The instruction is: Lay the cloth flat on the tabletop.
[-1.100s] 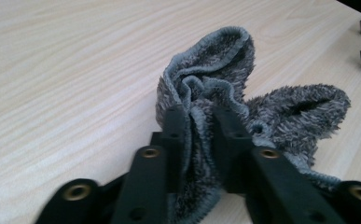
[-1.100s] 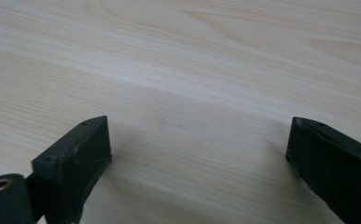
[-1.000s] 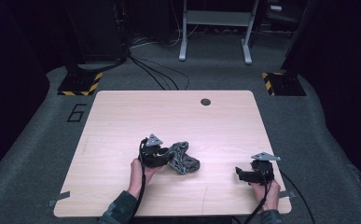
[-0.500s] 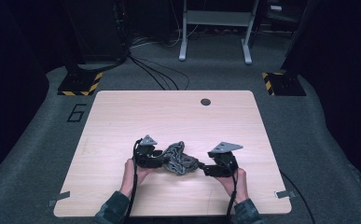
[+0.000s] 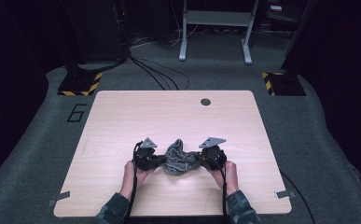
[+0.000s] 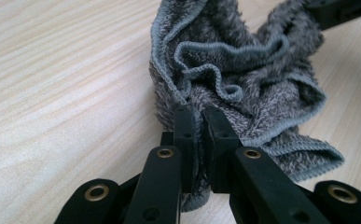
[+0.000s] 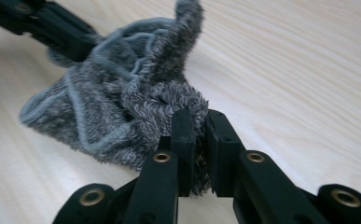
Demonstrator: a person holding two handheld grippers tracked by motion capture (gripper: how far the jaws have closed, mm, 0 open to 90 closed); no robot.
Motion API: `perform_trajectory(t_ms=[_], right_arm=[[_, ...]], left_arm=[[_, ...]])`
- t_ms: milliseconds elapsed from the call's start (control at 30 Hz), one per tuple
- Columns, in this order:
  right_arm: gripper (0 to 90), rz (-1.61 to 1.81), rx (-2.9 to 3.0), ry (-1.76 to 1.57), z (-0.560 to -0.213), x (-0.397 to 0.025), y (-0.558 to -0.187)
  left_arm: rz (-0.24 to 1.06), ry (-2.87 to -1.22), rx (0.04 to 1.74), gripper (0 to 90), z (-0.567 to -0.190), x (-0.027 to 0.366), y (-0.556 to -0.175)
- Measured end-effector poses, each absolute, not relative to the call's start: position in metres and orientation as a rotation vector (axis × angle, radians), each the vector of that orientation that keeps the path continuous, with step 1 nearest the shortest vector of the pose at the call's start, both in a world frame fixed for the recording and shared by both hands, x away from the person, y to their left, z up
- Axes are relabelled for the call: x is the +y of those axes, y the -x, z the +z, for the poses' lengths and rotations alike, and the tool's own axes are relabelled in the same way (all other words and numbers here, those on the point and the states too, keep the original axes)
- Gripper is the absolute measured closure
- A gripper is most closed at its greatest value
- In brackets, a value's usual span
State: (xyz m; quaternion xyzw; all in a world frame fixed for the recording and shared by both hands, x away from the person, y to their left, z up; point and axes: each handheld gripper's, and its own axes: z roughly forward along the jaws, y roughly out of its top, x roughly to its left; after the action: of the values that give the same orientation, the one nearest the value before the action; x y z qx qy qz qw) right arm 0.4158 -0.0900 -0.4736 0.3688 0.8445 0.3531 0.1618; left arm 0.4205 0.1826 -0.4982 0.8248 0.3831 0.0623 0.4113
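Observation:
A crumpled grey fluffy cloth with a stitched hem lies bunched on the light wooden table, near its front edge. My left gripper holds the cloth's left side; in the left gripper view its jaws are shut on a fold of the cloth, with my left gripper pinching the hem. My right gripper is at the cloth's right side; in the right gripper view my right gripper is shut on a fluffy edge of the cloth.
A small dark round hole sits near the table's far edge. Beyond the table, on the grey floor, stand a metal frame, cables and yellow-black striped bases. Tape tabs mark the front corners.
My right gripper has travelled left from the table's right front area to the cloth and closed on its right side. The left gripper kept its hold and shifted slightly left.

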Motion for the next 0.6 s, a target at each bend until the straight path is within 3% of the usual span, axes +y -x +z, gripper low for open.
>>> perform_trajectory(t_ms=[167,233,267,300,333,367,400,433,467,600], right_arm=[[83.9,0.983,2.363,-1.087,-0.475,-0.098,-0.429],[79.2,0.985,2.364,-1.122,-0.477,-0.1,-0.436],[79.2,0.985,2.364,-1.122,-0.477,-0.1,-0.436],[73.6,0.967,2.366,-1.133,-0.477,-0.099,-0.438],[59.4,0.982,2.38,-1.139,-0.472,-0.099,-0.438],[59.4,0.982,2.38,-1.139,-0.472,-0.099,-0.438],[54.6,1.015,2.37,-1.123,-0.466,-0.099,-0.438],[53.0,1.078,2.356,-1.062,-0.448,-0.094,-0.429],[48.2,1.102,2.348,-1.04,-0.443,-0.09,-0.425],[48.1,1.089,2.454,-0.839,-0.436,-0.054,-0.402]], left_arm=[[0.167,-2.083,0.959,84.2,-0.497,0.182,-0.42],[0.158,-2.079,0.973,82.3,-0.497,0.181,-0.419],[0.158,-2.079,0.973,77.1,-0.497,0.181,-0.419],[0.161,-2.083,0.981,77.1,-0.497,0.181,-0.42],[0.149,-2.086,0.989,59.9,-0.495,0.182,-0.42],[0.149,-2.086,0.989,51.8,-0.495,0.182,-0.42],[0.159,-2.097,0.997,51.8,-0.495,0.184,-0.421],[0.164,-2.101,0.996,43.3,-0.494,0.186,-0.421],[0.162,-2.101,1.0,40.0,-0.493,0.188,-0.42],[0.171,-2.099,1.012,38.3,-0.492,0.195,-0.412]])
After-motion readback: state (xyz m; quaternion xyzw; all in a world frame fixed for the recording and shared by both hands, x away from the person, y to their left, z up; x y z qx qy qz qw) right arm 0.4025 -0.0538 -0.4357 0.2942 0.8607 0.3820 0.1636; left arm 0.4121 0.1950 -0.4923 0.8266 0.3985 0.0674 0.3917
